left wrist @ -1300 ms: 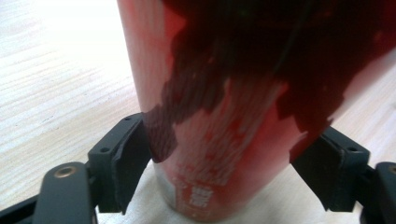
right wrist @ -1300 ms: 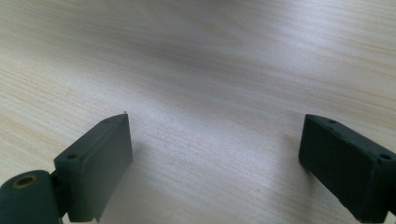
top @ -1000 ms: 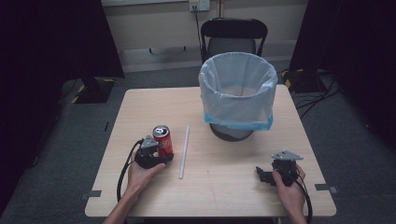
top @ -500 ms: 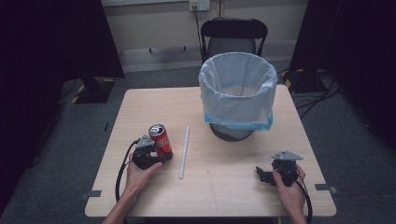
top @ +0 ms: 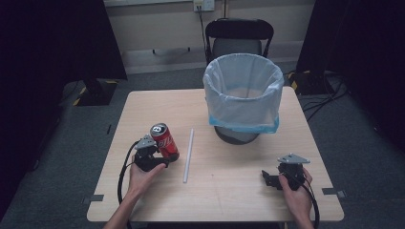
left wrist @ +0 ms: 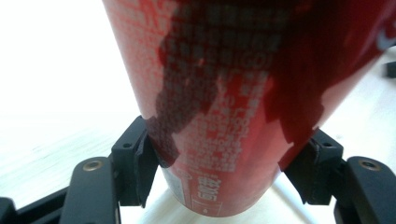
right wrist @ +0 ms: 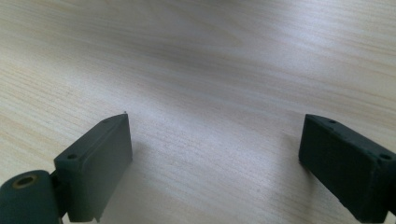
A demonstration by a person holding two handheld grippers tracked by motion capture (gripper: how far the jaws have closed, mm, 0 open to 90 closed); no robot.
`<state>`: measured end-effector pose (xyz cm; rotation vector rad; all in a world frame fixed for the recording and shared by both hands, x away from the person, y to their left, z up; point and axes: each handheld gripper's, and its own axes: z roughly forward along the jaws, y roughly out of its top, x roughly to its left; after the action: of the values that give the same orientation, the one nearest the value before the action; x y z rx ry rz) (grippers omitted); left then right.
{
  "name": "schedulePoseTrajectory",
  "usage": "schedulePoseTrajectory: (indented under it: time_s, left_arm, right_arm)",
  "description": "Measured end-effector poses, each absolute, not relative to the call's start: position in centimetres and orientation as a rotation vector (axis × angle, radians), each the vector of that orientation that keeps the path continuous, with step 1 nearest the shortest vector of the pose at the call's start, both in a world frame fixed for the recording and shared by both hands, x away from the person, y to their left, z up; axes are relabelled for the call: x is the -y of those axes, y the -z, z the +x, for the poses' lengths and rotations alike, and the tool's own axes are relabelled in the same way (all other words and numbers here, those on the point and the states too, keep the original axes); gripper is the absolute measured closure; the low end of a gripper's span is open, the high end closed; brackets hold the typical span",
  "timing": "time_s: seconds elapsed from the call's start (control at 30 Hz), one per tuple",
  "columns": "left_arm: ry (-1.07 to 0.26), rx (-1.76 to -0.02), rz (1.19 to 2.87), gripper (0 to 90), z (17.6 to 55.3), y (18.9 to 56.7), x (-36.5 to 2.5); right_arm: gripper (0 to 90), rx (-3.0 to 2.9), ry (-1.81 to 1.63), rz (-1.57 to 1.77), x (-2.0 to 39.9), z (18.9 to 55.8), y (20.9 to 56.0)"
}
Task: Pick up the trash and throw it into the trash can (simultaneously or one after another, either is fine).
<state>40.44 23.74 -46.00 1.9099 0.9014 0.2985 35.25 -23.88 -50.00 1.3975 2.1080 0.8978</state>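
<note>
A red soda can leans with its top toward the far left, near the table's left front. My left gripper is shut on the can's lower part. In the left gripper view both black pads press on the sides of the can. My right gripper rests at the right front of the table in the person's hand, pointing left. Its jaws stand wide apart over bare wood in the right gripper view, with nothing between them.
A white straw-like stick lies on the table just right of the can. A bin lined with a white and blue bag stands at the back right of the wooden table. A black chair is behind it.
The left gripper has shifted slightly with the can, which now leans more toward the left. The right gripper has stayed where it was.
</note>
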Motion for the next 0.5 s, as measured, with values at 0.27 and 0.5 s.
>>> schedulePoseTrajectory:
  time_s: [0.27, 0.5]
  left_arm:
    - [-0.234, -0.935, 1.878, 34.0, 40.9, 45.9, -23.7]
    - [-0.249, -0.88, 1.907, 34.0, 41.0, 44.1, -23.1]
  right_arm:
    - [8.8, -2.108, -0.898, 1.398, 23.9, 35.3, 50.0]
    - [8.8, -2.108, -0.898, 1.398, 23.9, 35.3, 50.0]
